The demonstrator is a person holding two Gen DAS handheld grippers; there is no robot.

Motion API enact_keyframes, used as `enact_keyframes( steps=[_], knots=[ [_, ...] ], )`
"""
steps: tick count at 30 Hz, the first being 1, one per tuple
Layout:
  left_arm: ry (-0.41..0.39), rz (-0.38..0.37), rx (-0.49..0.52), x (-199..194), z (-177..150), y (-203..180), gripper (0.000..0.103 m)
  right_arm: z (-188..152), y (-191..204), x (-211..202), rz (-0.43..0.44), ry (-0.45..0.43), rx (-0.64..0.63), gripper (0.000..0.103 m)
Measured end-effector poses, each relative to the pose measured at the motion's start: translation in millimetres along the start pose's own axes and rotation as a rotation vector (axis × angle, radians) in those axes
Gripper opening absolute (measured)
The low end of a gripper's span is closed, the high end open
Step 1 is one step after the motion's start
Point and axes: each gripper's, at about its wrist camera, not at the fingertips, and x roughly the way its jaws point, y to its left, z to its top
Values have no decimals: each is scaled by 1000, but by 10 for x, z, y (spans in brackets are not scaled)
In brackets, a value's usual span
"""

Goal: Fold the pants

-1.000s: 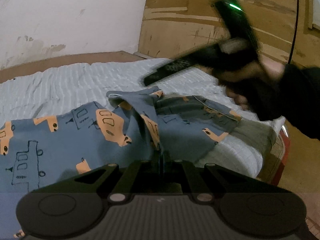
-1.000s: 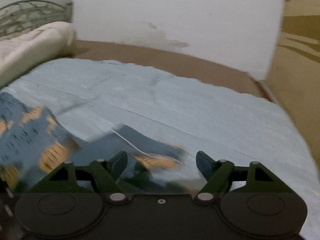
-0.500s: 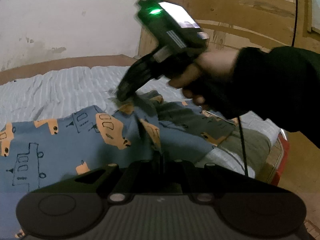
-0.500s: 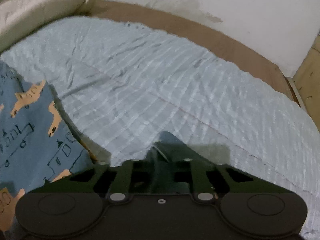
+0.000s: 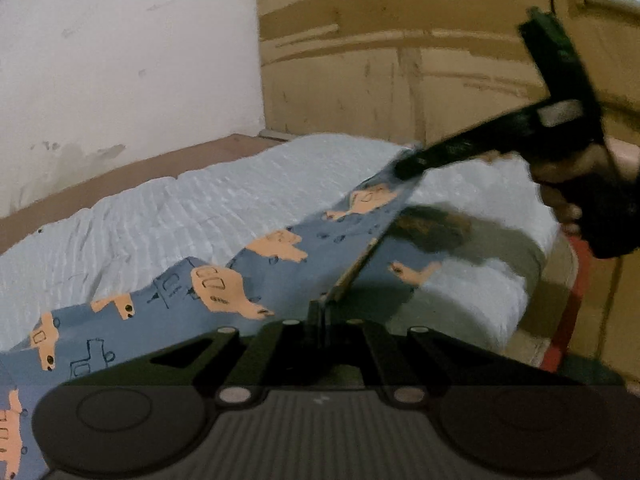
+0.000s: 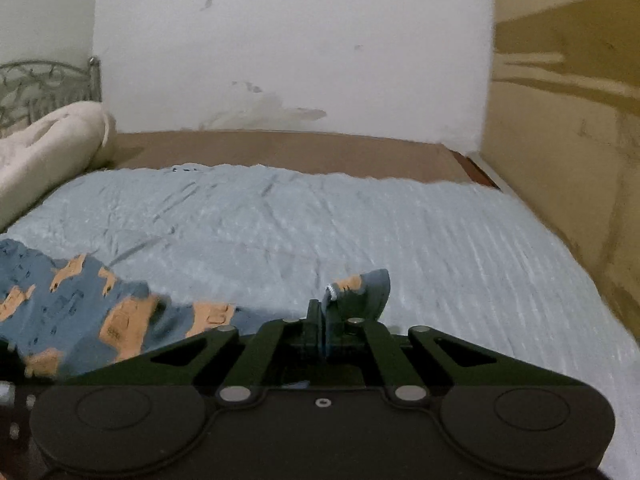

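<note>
Blue pants with orange car prints lie on the light blue bed cover. My left gripper is shut on the edge of the waistband. My right gripper is shut on another part of the waist edge, and a flap of the pants sticks up past its fingers. In the left wrist view my right gripper holds the fabric up at the right, so the waist is stretched taut between the two grippers above the bed. The rest of the pants trails to the left.
A cream rolled blanket and a metal headboard are at the far left. A white wall is behind the bed and a wooden wardrobe at the right. The bed's right edge drops off near a red object.
My right gripper closed on the waist edge and lifted it up to the right. The crumpled waist is now pulled straight and raised off the bed between both grippers.
</note>
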Motion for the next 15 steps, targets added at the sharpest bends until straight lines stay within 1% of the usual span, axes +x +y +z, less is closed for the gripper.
enact_keyframes(
  steps=[4,8,10,12,13,15],
  knots=[
    [40,1,37,32,-100,-56,0,-417,-108,-143,-1,31,63,0],
    [59,9,57,69,-126,-95,0,-699,-146,-117,18,47,150,0],
    [65,10,59,72,-134,-80,0,-786,-206,-107,51,46,211,10],
    [68,11,56,66,-139,-82,0,-816,-259,-83,84,33,271,27],
    [70,12,54,64,-135,-86,0,-838,-290,-78,104,23,297,29],
    [75,15,53,91,-121,-81,0,-829,-336,-59,120,6,335,31]
  ],
)
